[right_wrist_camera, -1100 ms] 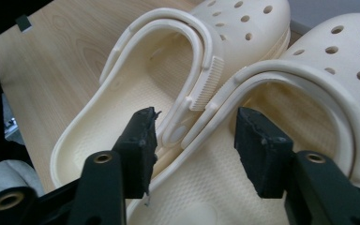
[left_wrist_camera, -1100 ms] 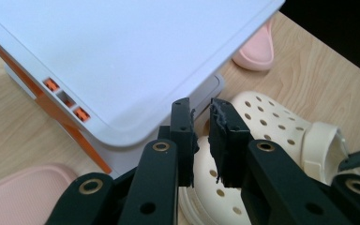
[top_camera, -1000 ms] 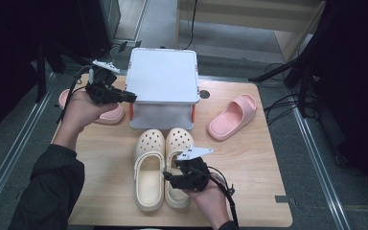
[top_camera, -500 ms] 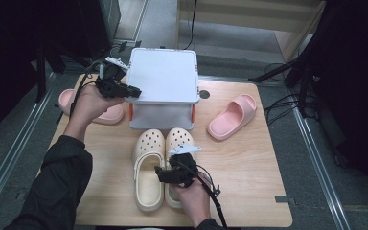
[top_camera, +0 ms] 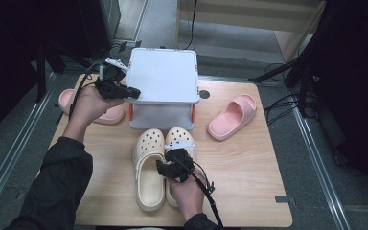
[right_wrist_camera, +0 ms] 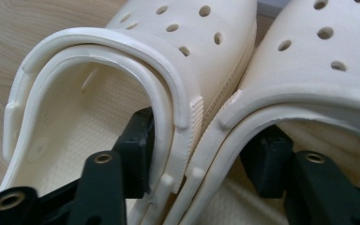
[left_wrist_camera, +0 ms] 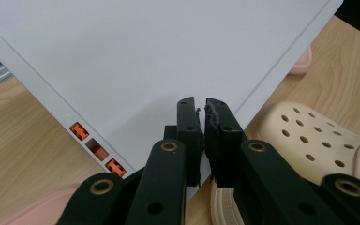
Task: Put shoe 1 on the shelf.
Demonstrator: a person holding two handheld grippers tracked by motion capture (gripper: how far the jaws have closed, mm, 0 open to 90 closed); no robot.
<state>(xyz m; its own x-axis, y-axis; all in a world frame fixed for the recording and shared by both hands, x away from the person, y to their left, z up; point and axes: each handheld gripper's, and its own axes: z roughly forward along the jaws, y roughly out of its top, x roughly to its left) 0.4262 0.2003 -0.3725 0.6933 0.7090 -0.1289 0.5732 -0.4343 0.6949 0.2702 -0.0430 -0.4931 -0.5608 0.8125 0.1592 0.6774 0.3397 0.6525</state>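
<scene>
A white storage box (top_camera: 160,117) with a flat white lid (top_camera: 163,76) stands at the table's back middle. My left gripper (top_camera: 133,91) sits at the lid's front-left corner. In the left gripper view its jaws are shut (left_wrist_camera: 201,110) on the thin edge of the lid (left_wrist_camera: 145,56). Just in front of the box lie two cream clogs, the left clog (top_camera: 148,148) beside the right clog (top_camera: 179,136). My right gripper (top_camera: 168,163) straddles their touching inner walls (right_wrist_camera: 204,131), one jaw inside each shoe, pressing the left clog (right_wrist_camera: 136,42) and right clog (right_wrist_camera: 318,51) together.
A pink slide (top_camera: 96,112) lies left of the box under my left hand, and another pink slide (top_camera: 232,115) lies to the right. Orange latches (left_wrist_camera: 79,131) line the box's side. The wooden table (top_camera: 249,182) ends near dark cables and floor rails.
My left gripper moved right from above the pink slide to the lid's corner and shut on it. My right gripper slid forward and left onto the clogs' inner walls.
</scene>
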